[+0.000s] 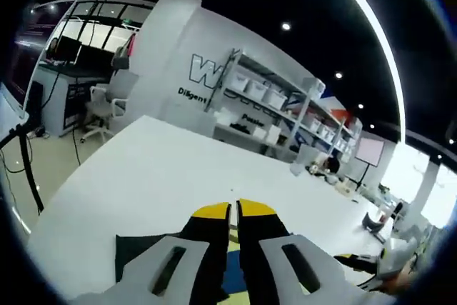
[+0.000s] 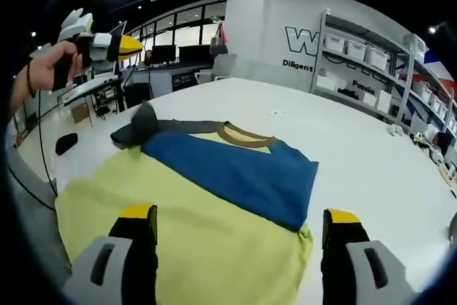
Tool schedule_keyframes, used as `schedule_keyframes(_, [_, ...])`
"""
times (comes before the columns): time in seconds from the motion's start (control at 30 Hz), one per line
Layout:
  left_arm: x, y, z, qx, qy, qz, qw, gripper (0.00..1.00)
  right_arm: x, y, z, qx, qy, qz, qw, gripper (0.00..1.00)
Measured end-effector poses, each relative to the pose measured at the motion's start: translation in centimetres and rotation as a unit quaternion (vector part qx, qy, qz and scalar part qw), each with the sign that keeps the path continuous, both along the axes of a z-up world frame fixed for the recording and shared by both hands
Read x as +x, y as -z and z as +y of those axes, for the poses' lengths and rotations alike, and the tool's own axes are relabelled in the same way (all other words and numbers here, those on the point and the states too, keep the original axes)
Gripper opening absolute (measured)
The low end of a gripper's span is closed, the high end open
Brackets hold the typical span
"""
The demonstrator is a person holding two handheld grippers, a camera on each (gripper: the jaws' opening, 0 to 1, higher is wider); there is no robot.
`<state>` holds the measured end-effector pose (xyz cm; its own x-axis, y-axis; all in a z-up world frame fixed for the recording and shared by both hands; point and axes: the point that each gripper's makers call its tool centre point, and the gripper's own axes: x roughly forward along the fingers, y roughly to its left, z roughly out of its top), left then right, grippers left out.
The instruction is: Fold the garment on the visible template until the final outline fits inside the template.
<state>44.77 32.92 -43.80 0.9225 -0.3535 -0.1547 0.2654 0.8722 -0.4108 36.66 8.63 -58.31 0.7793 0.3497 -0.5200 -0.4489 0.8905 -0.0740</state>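
A yellow-green shirt lies flat on the white table, with a blue panel folded across it, a brown collar and a dark grey sleeve at its far left. My right gripper hovers over the shirt's near part, open wide with nothing between its fingers. A hand holds my left gripper up in the air to the left, shut and empty. In the left gripper view its yellow tips meet above the dark sleeve. The right gripper enters at lower right.
Bare white table stretches beyond the shirt. Shelves with white bins stand against the far wall. Desks with monitors and office chairs sit to the left. Small items lie near the table's far right edge.
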Motion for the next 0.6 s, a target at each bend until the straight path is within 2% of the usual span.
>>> schedule_keyframes(0.1, [0.3, 0.3, -0.5, 0.018, 0.007, -0.002, 0.9998, 0.00, -0.1, 0.1, -0.2, 0.010, 0.005, 0.006, 0.9999, 0.94])
schedule_keyframes(0.2, [-0.3, 2.5, -0.2, 0.037, 0.012, 0.035, 0.9986, 0.00, 0.0, 0.2, -0.3, 0.011, 0.008, 0.008, 0.9999, 0.94])
schedule_keyframes(0.23, [-0.6, 3.5, -0.1, 0.055, 0.017, 0.047, 0.9972, 0.00, 0.0, 0.1, -0.3, 0.012, 0.009, 0.007, 0.9999, 0.94])
schedule_keyframes(0.37, [-1.2, 5.9, -1.3, 0.108, 0.052, 0.067, 0.9905, 0.00, -0.1, 0.2, -0.3, 0.015, 0.009, 0.011, 0.9998, 0.94])
schedule_keyframes(0.43, [-1.6, 7.8, -2.7, 0.158, 0.087, 0.077, 0.9806, 0.00, -0.1, 0.2, -0.2, 0.016, 0.009, 0.012, 0.9998, 0.94])
schedule_keyframes(0.47, [-1.7, 8.2, -3.0, 0.166, 0.093, 0.080, 0.9785, 0.01, -0.1, 0.2, -0.2, 0.016, 0.009, 0.012, 0.9998, 0.94])
schedule_keyframes(0.5, [-2.0, 9.2, -3.5, 0.191, 0.106, 0.082, 0.9725, 0.02, -0.1, 0.2, -0.3, 0.016, 0.009, 0.011, 0.9998, 0.94])
schedule_keyframes(0.6, [-3.0, 11.2, -4.8, 0.214, 0.138, 0.097, 0.9621, 0.06, -0.1, 0.2, -0.5, 0.017, 0.013, 0.012, 0.9997, 0.94])
